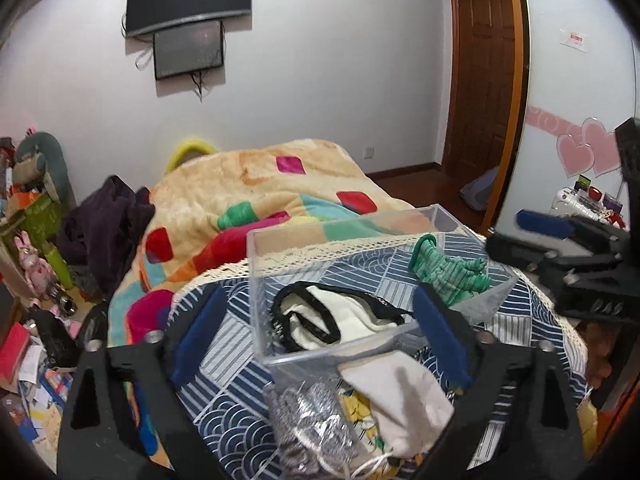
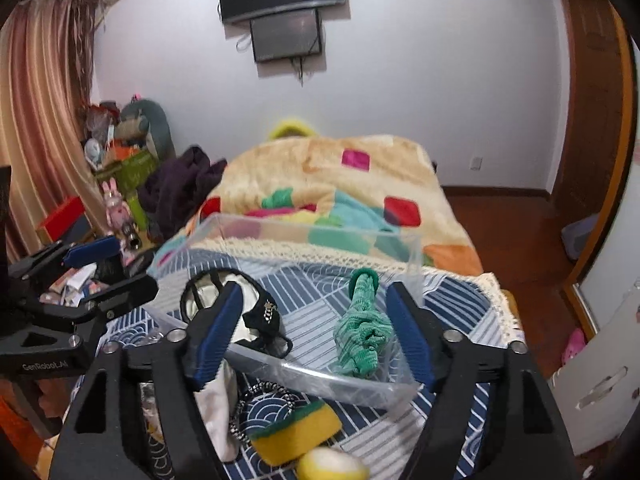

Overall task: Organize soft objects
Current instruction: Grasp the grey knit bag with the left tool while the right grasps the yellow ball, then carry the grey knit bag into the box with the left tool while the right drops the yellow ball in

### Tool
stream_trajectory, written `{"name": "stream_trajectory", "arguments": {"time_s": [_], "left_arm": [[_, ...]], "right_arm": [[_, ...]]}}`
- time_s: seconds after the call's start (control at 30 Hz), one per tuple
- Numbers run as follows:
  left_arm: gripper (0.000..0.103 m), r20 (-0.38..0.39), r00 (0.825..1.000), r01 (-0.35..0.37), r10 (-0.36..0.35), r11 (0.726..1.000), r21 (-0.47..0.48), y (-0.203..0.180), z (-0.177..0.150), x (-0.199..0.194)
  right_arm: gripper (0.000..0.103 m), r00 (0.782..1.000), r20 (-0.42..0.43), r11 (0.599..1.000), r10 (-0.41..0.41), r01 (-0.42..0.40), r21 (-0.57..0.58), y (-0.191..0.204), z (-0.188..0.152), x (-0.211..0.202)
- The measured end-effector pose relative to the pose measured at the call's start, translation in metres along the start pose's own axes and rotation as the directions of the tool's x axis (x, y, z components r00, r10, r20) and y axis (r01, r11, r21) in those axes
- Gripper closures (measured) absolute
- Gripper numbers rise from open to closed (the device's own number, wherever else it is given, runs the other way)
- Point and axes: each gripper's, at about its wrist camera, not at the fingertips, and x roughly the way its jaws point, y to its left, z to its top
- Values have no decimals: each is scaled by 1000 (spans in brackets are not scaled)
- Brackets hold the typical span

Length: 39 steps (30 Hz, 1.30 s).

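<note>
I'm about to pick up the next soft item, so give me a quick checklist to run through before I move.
1. Left hand-held gripper open and empty: ok.
2. Right hand-held gripper open and empty: ok.
3. Clear bin has spare room: ok.
4. Green sock and black-and-white garment fully inside the bin: ok.
5. Loose items in reach outside the bin, namely white cloth, grey knit piece and yellow sponge: ok.
6. Bin stable on the patterned cloth: cannot tell.
</note>
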Motion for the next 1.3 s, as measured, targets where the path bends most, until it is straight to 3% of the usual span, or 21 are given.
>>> {"name": "stream_trajectory", "arguments": {"time_s": [0.17, 0.33, 0.6, 0.8, 0.87, 0.93, 1.0, 1.1, 1.3], "left_arm": [[3, -10, 1000, -28, 28, 1000, 6, 1, -21, -11], [3, -69, 997, -23, 21, 999, -28, 8, -44, -4], [3, -173, 985, -36, 20, 995, -88, 21, -83, 17], [4, -211, 977, -51, 26, 992, -115, 23, -101, 28], [12, -210, 978, -34, 6, 991, -126, 24, -102, 29], [25, -214, 977, -9, -21, 991, -135, 24, -103, 30], [33, -223, 974, 16, -48, 990, -141, 21, -104, 32], [50, -228, 970, 52, -81, 990, -131, 16, -103, 32], [65, -211, 974, 60, -82, 992, -109, 11, -100, 22]], "right_arm": [[20, 998, 55, 1000, -19, 20, -6, 0, -9, -23], [20, 999, 43, 1000, -30, 30, 2, -2, -25, -27], [20, 997, -62, 998, -38, 41, 55, -14, -62, -9], [23, 990, -141, 996, -28, 38, 75, -13, -89, 3], [33, 987, -160, 996, -14, 27, 84, -14, -98, 7], [49, 983, -182, 996, 4, 12, 90, -14, -102, 9], [58, 982, -189, 996, 18, -1, 91, -14, -103, 10], [59, 986, -169, 997, 5, 7, 71, -12, -105, 5], [60, 991, -130, 998, -9, 16, 56, -11, -102, -7]]}}
